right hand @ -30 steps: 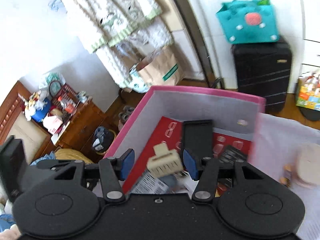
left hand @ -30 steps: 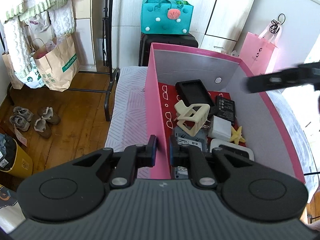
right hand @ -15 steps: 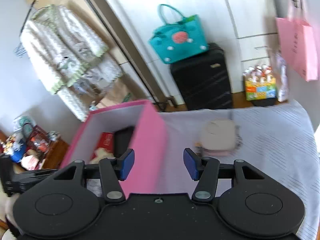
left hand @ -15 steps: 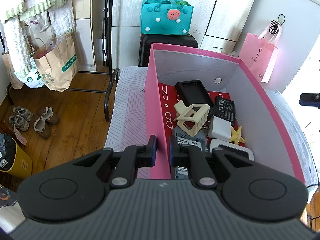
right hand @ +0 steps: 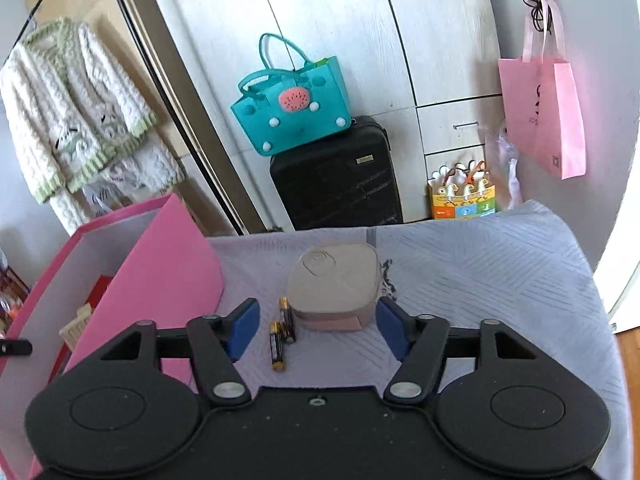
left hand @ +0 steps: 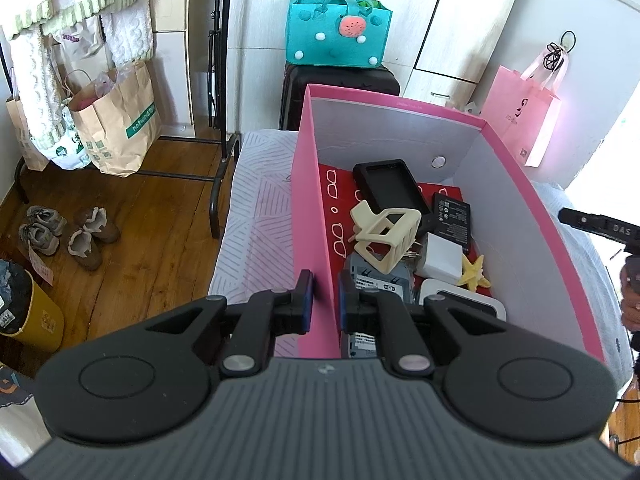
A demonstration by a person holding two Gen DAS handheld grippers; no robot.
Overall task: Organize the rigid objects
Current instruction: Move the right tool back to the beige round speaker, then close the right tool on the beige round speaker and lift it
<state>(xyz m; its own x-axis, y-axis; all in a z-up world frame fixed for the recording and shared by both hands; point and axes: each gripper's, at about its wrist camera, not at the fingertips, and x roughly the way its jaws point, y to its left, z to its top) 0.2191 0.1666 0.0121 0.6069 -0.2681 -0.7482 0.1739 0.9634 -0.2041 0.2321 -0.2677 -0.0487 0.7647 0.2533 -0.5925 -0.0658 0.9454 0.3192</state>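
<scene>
My left gripper [left hand: 325, 300] is shut on the left wall of the pink box [left hand: 308, 184]. Inside the box lie a cream hair claw [left hand: 386, 236], a black phone case [left hand: 390, 184], a battery pack [left hand: 452, 216], a white charger [left hand: 442, 258] and a yellow starfish [left hand: 474, 272]. My right gripper [right hand: 318, 320] hangs over the bed cover with its jaws opening. A beige-pink case [right hand: 334, 284] lies just ahead, its near end between the fingers, with no pad pressing on it. Two batteries [right hand: 282, 332] lie beside the case, near the left finger.
The striped bed cover [right hand: 480, 280] runs out to the right of the case. The pink box [right hand: 160, 264] stands at the left. Behind the bed are a black suitcase [right hand: 336, 172] under a teal bag [right hand: 292, 108], and a pink bag [right hand: 548, 116] on the wall.
My right gripper swung from above the box out to the right and down over the bed cover, and its jaws spread wider. The left gripper and the box stayed put.
</scene>
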